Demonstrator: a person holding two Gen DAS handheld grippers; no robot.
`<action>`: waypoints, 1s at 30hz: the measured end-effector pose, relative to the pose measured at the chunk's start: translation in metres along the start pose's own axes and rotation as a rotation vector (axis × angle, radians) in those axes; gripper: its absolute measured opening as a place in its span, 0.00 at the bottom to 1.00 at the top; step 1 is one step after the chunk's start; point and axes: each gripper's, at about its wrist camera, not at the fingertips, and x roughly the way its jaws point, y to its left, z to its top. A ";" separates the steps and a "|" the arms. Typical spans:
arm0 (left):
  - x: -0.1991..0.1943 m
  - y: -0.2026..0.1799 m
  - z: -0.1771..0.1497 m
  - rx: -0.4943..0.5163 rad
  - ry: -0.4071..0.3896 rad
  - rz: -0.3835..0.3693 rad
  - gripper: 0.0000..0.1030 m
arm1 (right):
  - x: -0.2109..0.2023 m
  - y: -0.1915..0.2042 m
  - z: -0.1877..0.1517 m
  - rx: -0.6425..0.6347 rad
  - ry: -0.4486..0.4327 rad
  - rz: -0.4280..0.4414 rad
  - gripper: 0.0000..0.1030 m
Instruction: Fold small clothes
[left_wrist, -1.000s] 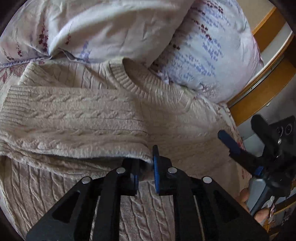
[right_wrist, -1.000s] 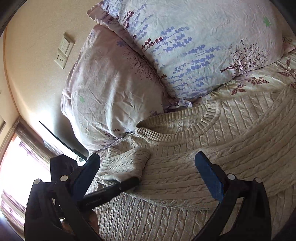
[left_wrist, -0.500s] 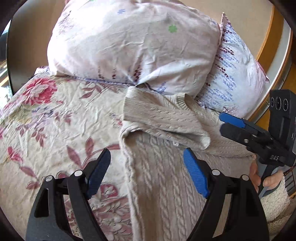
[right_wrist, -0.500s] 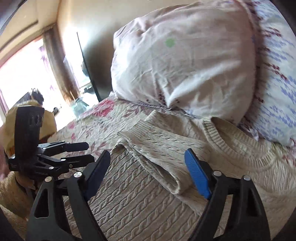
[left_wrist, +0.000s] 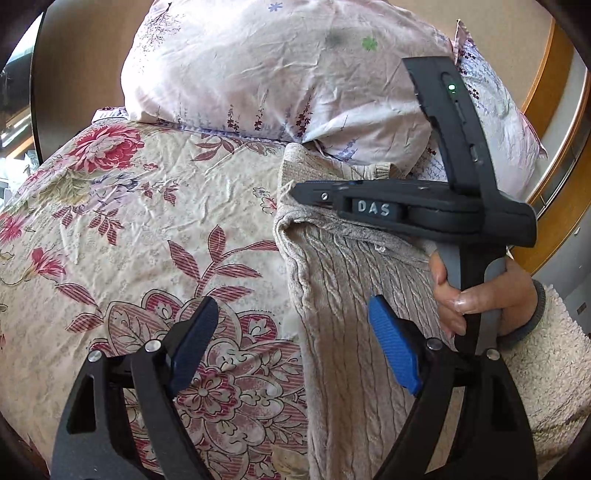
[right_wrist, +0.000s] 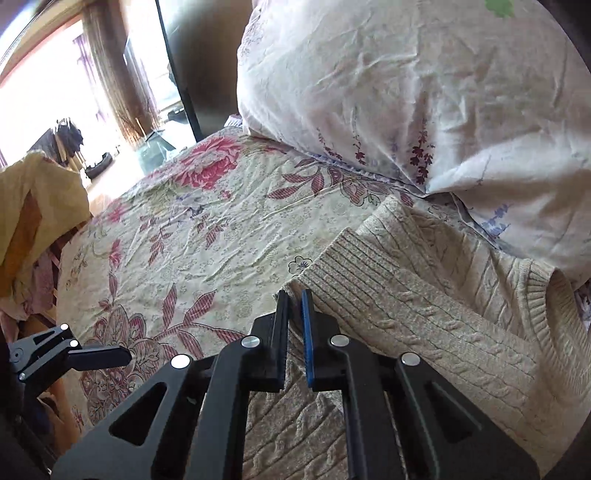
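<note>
— One bed (left_wrist: 155, 229) is seen, spread with a floral cover; how is the thing to be folded judged to handle?

— One sweater (right_wrist: 424, 314) is counted, cable-knit and cream, laid along the bed's right side with its collar up against the pillows. It is judged soft, thick and limp: light enough to be lifted by a pinch, but likely to sag and drag if held at one point only. Hold is best taken at a firm knitted edge, such as the ribbed cuff (right_wrist: 332, 266) or the side fold.

— And the pillows?

— Two pillows (left_wrist: 280, 70) are counted at the head edge, one partly hidden behind the other.

— What is counted among the tongs?

— Two. The right gripper (right_wrist: 295, 306) is seen closed, its pads brought together at the sweater's left edge by the folded sleeve; knit appears to be caught between them, though only a thin pinch can be made out. The left gripper (left_wrist: 291, 350) is opening, its jaws spread wide over the sweater's side edge, nothing pressed between them.
</note>
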 end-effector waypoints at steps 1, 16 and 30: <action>0.002 -0.001 0.000 0.009 0.002 0.002 0.81 | -0.010 -0.009 -0.001 0.037 -0.029 -0.012 0.05; 0.040 -0.024 0.008 0.082 0.066 0.012 0.82 | -0.229 -0.204 -0.202 0.865 -0.462 -0.337 0.04; 0.033 -0.029 -0.002 0.093 0.090 0.022 0.82 | -0.194 -0.237 -0.223 1.016 -0.308 -0.151 0.43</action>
